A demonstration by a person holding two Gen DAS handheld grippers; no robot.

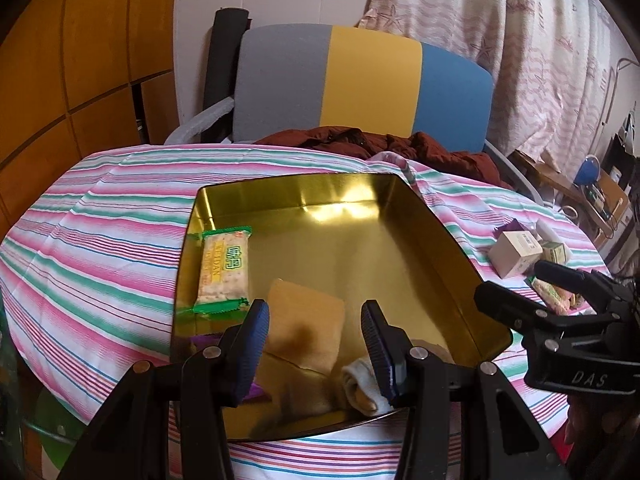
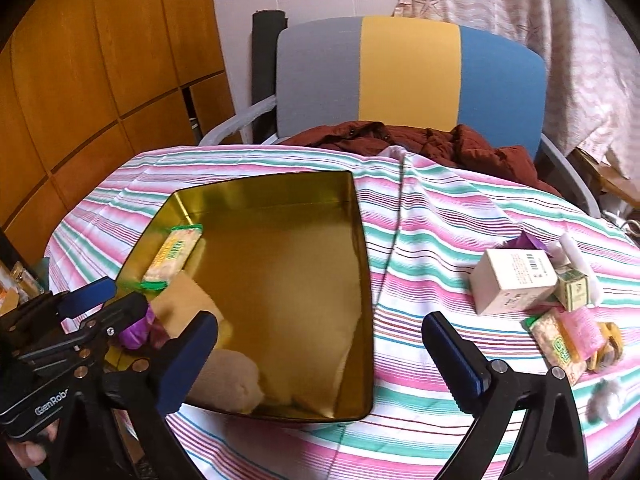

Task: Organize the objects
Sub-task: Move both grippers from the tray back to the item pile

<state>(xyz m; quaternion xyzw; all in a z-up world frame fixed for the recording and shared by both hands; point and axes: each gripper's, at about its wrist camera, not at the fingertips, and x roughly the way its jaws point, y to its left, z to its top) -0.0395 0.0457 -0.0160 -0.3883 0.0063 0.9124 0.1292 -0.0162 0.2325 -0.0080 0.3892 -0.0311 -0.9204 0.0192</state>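
Observation:
A gold tin (image 1: 304, 188) lies open on the striped tablecloth. Inside it are a green-edged cracker packet (image 1: 224, 268), a tan square pad (image 1: 308, 320), a rolled sock (image 1: 360, 390) and a purple item (image 1: 256, 391). My left gripper (image 1: 316, 340) hovers open over the tin's near end, above the tan pad and gripping nothing. My right gripper (image 2: 320, 336) is wide open and empty above the tin (image 2: 260, 188) and its right rim. The left gripper (image 2: 116, 298) shows at the tin's left side. The right gripper (image 1: 520, 288) shows beside the tin's right wall.
Loose items lie on the cloth at the right: a white box (image 2: 512, 280), a small green box (image 2: 576, 288), a cracker packet (image 2: 556, 340), a pink bundle (image 2: 586, 328), a cotton ball (image 2: 604, 396). A tricolour chair (image 2: 408, 72) with a brown jacket (image 2: 440, 140) stands behind the table.

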